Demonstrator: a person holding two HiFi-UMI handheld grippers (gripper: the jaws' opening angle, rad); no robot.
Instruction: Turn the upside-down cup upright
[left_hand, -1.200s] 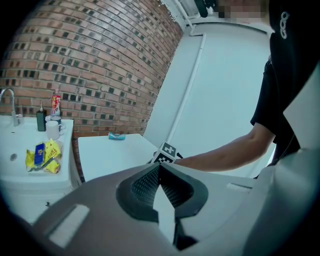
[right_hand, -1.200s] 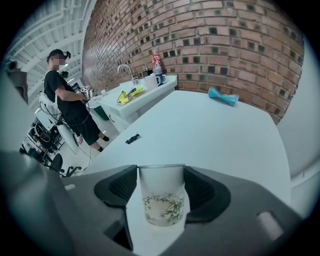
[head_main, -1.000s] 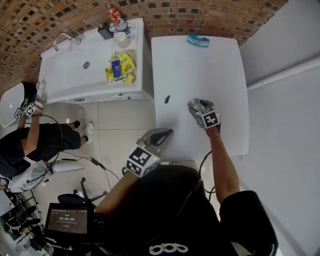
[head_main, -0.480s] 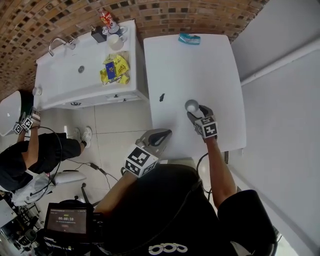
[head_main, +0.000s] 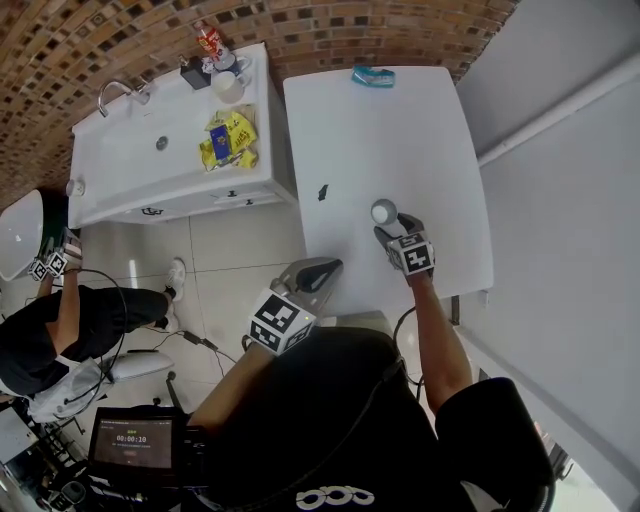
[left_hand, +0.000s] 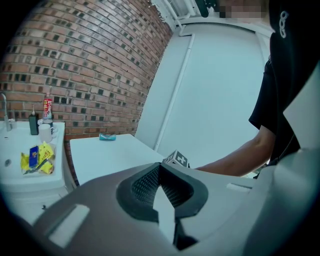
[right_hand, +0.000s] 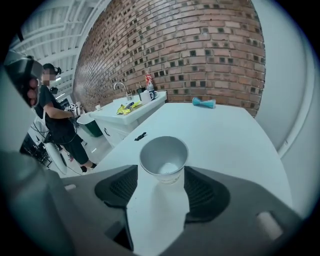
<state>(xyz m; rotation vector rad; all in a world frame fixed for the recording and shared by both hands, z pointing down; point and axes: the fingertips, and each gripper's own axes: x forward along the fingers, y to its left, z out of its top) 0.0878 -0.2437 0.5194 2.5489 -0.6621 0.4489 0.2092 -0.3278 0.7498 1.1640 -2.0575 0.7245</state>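
A small grey cup (head_main: 383, 211) stands upright, mouth up, on the white table (head_main: 380, 130). In the right gripper view the cup (right_hand: 164, 159) sits just at the tips of the jaws, its base between them with a gap on each side. My right gripper (head_main: 392, 226) is open and lies just on my side of the cup. My left gripper (head_main: 318, 272) hangs off the table's near left corner; its jaw tips meet with nothing between them (left_hand: 159, 167).
A small black object (head_main: 323, 192) lies left of the cup and a teal item (head_main: 372, 76) at the table's far edge. A white sink counter (head_main: 170, 150) with a yellow packet, bottles and a mug stands to the left. Another person (head_main: 60, 310) stands at far left.
One second ago my right gripper covered the cup. It has since drawn back toward me, and the cup stands free with its mouth up. The left gripper has hardly moved.
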